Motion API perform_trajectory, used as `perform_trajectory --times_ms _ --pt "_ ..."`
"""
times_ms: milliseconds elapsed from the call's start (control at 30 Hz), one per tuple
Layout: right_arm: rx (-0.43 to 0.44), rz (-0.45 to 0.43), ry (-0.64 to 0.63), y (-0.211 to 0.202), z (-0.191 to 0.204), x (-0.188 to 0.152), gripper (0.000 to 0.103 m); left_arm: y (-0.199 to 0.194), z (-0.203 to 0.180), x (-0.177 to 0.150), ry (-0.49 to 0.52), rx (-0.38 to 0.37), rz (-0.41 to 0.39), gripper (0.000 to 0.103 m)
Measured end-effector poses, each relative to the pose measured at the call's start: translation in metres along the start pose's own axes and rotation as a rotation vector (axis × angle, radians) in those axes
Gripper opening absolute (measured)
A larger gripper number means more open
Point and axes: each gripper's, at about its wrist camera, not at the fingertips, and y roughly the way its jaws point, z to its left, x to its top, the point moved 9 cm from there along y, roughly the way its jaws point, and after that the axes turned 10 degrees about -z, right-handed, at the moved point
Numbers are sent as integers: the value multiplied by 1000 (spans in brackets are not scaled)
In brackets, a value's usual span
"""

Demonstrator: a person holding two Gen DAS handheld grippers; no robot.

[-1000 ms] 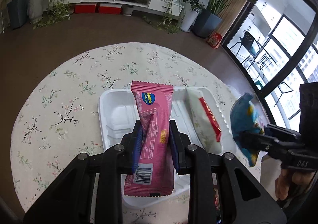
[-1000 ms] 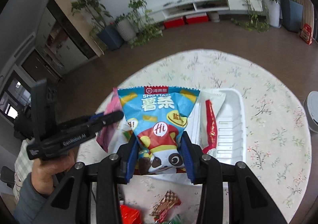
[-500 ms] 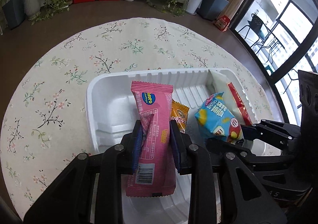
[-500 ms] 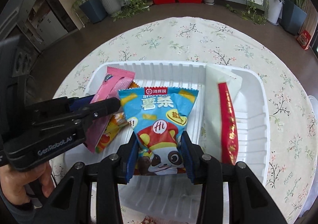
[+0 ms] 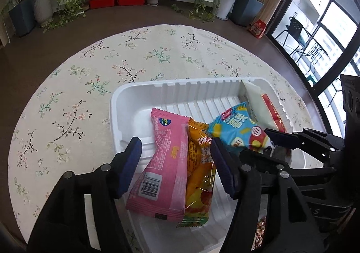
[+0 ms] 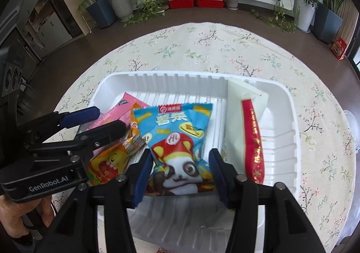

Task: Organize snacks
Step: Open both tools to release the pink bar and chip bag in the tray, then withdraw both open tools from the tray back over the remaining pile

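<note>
A white plastic tray [image 5: 117,100] [image 6: 294,118] sits on the floral tablecloth. My left gripper [image 5: 175,152] hangs low over its left part with jaws opening. The pink packet [image 5: 166,163] lies loose between them, its pads clear of it, leaning on an orange packet [image 5: 200,174]. My right gripper [image 6: 180,158] is also opening. The blue panda bag [image 6: 177,131] rests in the tray between its pads, no longer squeezed. A white and red packet [image 6: 247,131] lies along the tray's right side. The left gripper [image 6: 99,122] shows beside the pink packet [image 6: 117,111].
The round table [image 5: 67,95] has bare cloth around the tray. Loose wrappers [image 5: 261,230] lie at the near edge. A white object [image 6: 353,127] sits at the table's right rim. A hand [image 6: 22,219] grips the left tool. Potted plants and a low shelf line the far wall.
Both grippers came down into the tray. Both jaws have spread, letting go of the pink packet and the blue bag, which now lie in the tray.
</note>
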Motion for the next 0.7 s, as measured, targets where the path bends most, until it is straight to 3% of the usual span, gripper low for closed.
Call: perform_trajectory --times_ms 133,333,400,533,700 --pt "11 -23 -5 -12 2 4 60 -20 -1 3 -14 -24 -29 62" --pt "52 -82 17 -51 3 5 71 -67 -10 1 -15 -56 -96 87" --pt "94 -116 36 -74 2 3 75 -91 -11 -6 -19 -65 -131 103" --pt "167 -210 91 -126 -3 -12 85 -139 -13 -26 9 -47 -204 103" --pt "217 -293 180 -181 -16 -52 85 -192 -21 -75 1 -40 -262 103"
